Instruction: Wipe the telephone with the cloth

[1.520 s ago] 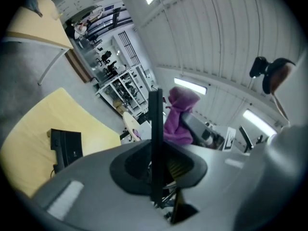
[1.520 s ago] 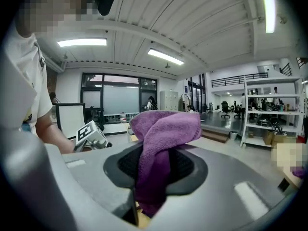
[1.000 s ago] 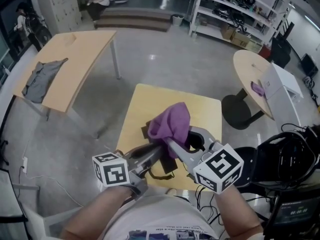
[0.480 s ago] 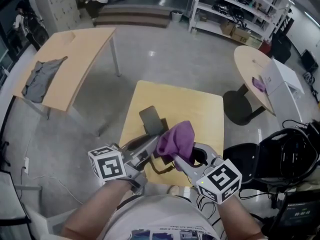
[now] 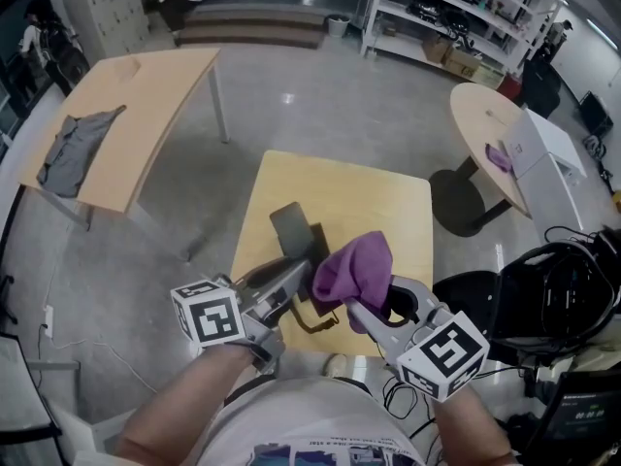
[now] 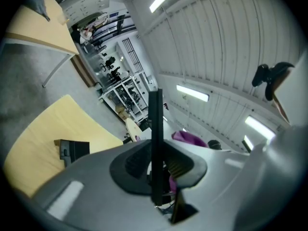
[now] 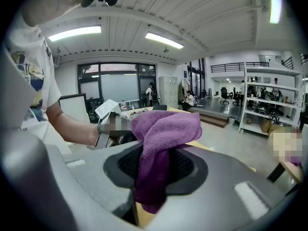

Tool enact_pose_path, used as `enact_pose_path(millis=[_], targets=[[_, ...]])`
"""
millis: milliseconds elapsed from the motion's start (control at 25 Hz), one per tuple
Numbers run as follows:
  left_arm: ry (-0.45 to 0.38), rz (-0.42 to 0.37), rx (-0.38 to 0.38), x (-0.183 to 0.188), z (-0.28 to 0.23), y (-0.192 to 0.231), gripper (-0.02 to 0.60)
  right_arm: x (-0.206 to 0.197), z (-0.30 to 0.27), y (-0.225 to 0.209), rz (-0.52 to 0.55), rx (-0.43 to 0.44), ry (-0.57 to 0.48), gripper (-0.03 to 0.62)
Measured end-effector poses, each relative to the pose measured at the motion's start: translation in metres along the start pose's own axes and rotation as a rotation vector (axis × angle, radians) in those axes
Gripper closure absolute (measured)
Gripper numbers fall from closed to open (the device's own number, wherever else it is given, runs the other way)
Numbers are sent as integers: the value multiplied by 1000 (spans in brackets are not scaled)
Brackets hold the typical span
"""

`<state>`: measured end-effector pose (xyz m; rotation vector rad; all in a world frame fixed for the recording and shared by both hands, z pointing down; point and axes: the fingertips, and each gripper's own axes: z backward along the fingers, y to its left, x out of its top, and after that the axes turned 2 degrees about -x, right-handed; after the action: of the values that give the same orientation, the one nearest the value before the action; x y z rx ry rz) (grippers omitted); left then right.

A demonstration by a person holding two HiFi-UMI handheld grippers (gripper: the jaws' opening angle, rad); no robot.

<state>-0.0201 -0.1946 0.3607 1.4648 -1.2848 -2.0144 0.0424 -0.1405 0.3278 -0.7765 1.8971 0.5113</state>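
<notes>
Over the yellow table (image 5: 380, 200), left tongs (image 5: 295, 279) clamped on telephone (image 5: 291, 228), right tongs (image 5: 351, 305) pinching cloth (image 5: 356, 267) just beside

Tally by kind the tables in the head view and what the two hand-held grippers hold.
Tables: 3 (square, long, round)
Telephone: 1
Purple cloth: 1
Total: 5

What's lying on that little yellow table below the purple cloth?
A black object lies on the table. From the head view the cloth covers part of it, so I cannot tell what it is.
</notes>
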Motion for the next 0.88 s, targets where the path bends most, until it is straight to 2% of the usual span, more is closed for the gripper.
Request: enact_pose_path(millis=[200,360,560,880], targets=[[49,-16,-13,-20,-2,-1,495,46,-13,-7,61,-29,-62,479],[75,-21,-17,-32,-1,-2,495,62,-32,-5,72,-28,-68,479],[66,-15,-5,-34,4,-1,495,52,-43,8,63,5,-26,479],[-17,11,-14,-11,22,3,495,24,-46,40,17,43,10,479]])
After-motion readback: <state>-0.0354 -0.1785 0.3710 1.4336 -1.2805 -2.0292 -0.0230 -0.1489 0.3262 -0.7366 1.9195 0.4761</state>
